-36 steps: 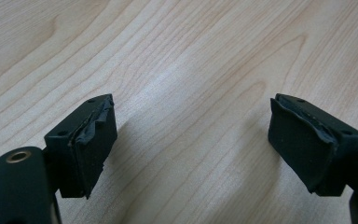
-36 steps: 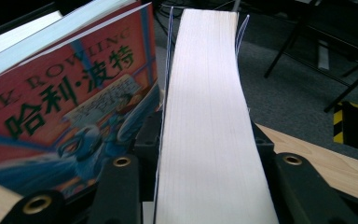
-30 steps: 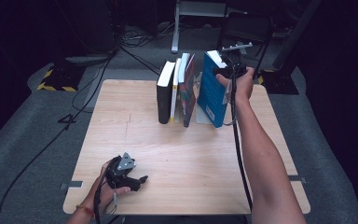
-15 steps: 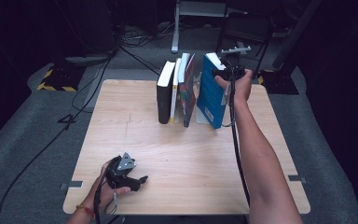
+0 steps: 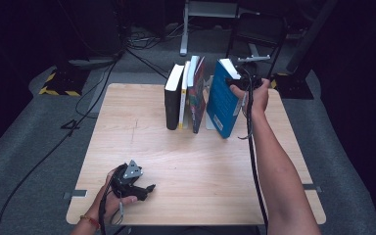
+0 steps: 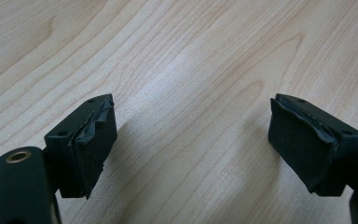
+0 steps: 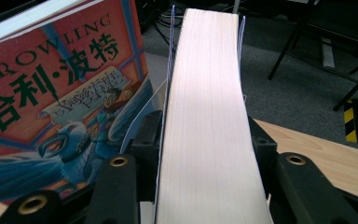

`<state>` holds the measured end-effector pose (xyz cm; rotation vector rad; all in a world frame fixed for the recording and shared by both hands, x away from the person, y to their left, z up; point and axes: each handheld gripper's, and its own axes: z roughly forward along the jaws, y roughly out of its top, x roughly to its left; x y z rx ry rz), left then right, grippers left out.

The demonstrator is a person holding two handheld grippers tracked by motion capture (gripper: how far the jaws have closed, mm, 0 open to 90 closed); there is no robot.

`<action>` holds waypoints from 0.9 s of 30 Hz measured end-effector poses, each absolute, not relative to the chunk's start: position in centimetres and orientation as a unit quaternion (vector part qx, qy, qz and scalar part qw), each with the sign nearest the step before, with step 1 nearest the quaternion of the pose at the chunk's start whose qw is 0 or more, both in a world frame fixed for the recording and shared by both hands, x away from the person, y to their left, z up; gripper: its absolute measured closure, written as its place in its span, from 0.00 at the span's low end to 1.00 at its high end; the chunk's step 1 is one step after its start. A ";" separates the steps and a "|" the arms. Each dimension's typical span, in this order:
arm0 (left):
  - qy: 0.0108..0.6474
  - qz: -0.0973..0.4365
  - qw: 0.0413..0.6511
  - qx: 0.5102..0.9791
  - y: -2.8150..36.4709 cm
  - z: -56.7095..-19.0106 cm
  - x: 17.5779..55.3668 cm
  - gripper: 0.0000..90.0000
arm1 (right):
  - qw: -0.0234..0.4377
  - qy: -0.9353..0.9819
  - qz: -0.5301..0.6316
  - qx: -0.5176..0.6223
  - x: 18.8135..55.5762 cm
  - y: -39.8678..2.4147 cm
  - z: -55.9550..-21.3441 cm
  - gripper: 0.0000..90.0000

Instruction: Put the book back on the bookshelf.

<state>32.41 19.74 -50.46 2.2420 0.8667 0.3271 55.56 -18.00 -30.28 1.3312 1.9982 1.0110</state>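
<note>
Since a second ago, the thick blue-covered book [image 5: 223, 100] in our right tongs [image 5: 242, 84] has tipped from nearly upright to leaning, its top edge away from the row and its foot on the pale wooden counter [image 5: 142, 142]. Our right tongs clamp the book's page block at its top, with the red-covered illustrated book [image 7: 60, 93] just beside them, so we judge the pull-out begun but the book not yet lifted clear. Our left tongs [image 5: 144, 188] rest wide apart and empty on the counter, well apart from the books.
</note>
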 end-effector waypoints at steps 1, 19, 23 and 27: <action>0.335 0.126 0.350 0.866 19.7 -50.5 32.4 0.17 | 0.263 0.741 0.375 0.492 55.5 -18.1 -30.3 0.65; 0.336 0.127 0.351 0.865 19.7 -50.5 32.4 0.17 | 0.297 0.712 0.378 0.511 52.2 -18.2 -31.2 0.66; 0.336 0.128 0.351 0.865 19.7 -50.5 32.4 0.17 | 0.292 0.712 0.383 0.511 52.2 -18.7 -31.2 0.66; 0.336 0.129 0.350 0.865 19.7 -50.5 32.3 0.18 | 0.290 0.722 0.378 0.502 52.2 -18.6 -31.1 0.65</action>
